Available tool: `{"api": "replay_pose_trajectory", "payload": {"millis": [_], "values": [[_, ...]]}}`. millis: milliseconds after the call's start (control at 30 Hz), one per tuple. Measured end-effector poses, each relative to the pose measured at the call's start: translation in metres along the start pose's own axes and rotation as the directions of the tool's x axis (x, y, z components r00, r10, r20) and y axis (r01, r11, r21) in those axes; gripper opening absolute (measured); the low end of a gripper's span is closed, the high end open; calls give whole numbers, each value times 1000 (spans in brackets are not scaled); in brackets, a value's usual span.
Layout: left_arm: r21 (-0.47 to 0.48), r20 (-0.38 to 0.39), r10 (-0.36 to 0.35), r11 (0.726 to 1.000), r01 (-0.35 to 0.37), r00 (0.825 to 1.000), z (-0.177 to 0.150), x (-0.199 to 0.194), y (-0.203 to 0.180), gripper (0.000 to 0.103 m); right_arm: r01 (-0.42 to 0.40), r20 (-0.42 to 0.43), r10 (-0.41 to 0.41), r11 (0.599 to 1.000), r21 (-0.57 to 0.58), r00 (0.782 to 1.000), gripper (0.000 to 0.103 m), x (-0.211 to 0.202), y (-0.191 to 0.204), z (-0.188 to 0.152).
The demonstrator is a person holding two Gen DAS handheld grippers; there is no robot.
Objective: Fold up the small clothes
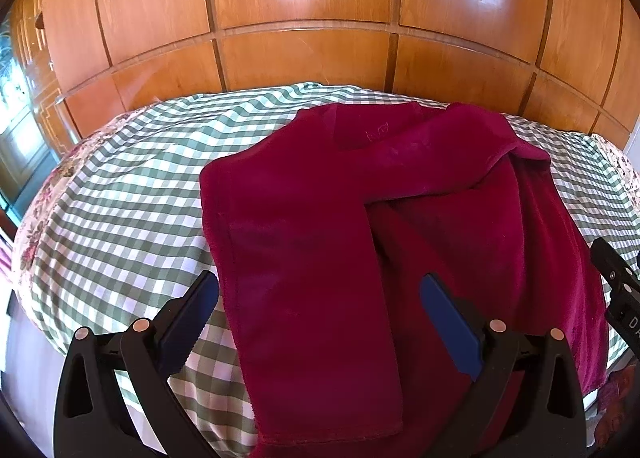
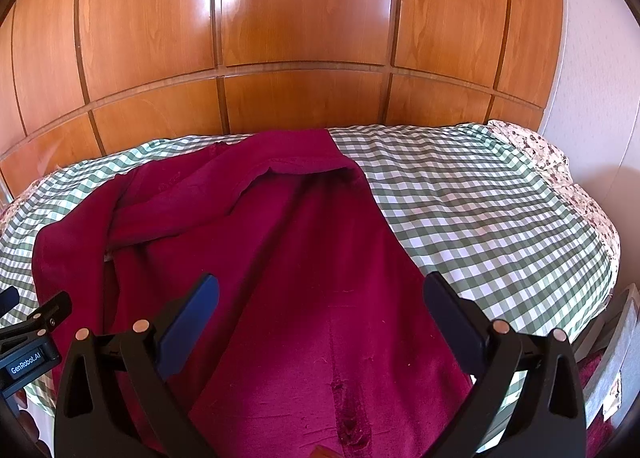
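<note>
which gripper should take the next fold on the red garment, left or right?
Probably right. The red garment has its right side lying flat and unfolded under the open right gripper. The left gripper, also open, hangs over the left panel already folded in, on the checkered cloth.

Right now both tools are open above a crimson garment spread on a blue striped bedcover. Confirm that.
One error: the bedcover is green-and-white checked, not blue striped, as both wrist views show. The rest holds: left tool and right tool are open above the crimson garment.
</note>
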State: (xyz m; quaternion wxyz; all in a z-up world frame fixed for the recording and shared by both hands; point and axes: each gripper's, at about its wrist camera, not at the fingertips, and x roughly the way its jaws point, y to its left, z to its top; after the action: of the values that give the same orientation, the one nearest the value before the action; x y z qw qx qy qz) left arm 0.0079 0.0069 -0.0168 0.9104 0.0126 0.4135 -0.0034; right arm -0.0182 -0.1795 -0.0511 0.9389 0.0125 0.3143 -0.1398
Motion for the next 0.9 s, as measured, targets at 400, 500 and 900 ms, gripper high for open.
{"api": "replay_pose_trajectory", "payload": {"millis": [400,500,900], "values": [[-6,-5,10,1000,-10,1000,-1,2,1,100,-1,-8,1,1000,-1,1000,101,1,2,-2],[-6,-6,12,1000,-12,1000,-2,2,1,100,-3,-11,3,1000,-2,1000,101,1,3,-2],[-4,-38,-13,1000,13,999,1,9,7,100,-155,52,153,988,24,987,101,1,-2,-1]]}}
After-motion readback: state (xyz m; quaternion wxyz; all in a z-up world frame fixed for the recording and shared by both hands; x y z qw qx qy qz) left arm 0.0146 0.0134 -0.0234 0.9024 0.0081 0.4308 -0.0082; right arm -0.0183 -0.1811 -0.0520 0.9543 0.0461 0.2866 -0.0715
